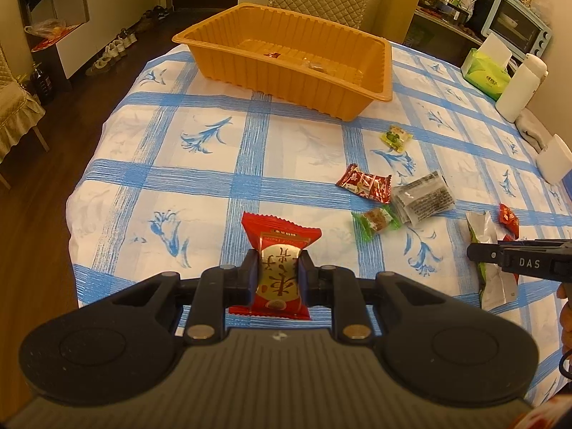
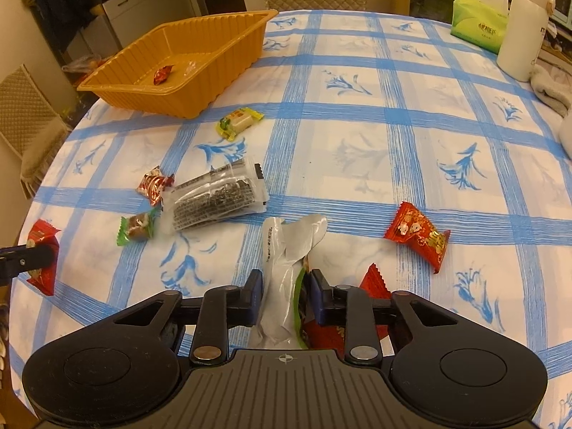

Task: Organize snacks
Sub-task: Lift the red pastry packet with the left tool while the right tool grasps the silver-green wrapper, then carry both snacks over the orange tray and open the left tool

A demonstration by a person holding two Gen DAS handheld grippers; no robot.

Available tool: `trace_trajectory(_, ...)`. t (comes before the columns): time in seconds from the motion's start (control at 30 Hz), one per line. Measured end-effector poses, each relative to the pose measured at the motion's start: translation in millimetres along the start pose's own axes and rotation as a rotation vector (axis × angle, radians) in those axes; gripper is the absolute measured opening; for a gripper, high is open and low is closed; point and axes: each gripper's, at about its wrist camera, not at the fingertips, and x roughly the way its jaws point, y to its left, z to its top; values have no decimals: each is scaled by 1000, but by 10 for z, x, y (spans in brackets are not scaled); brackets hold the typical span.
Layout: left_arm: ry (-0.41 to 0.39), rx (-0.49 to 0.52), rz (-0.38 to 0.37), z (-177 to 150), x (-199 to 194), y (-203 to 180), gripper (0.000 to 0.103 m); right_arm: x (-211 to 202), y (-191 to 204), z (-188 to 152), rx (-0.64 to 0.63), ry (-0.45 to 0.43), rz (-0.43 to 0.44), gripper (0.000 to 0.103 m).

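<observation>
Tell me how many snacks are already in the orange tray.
2: a small red-wrapped candy on the floor of the orange tray, and a clear-wrapped piece beside it. The tray's near wall could hide more.

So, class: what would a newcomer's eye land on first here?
The red snack packet pinched between the left gripper's fingers, up close. Then the orange tray at the table's far side, and the right gripper closed on a crumpled white-and-green wrapper.
</observation>
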Motion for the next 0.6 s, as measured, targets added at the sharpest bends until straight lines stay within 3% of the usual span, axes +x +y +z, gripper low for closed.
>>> trace_trajectory(0.6,-47,51,-15,396,-39,128,20,-390,231,349,59,-88,148,27)
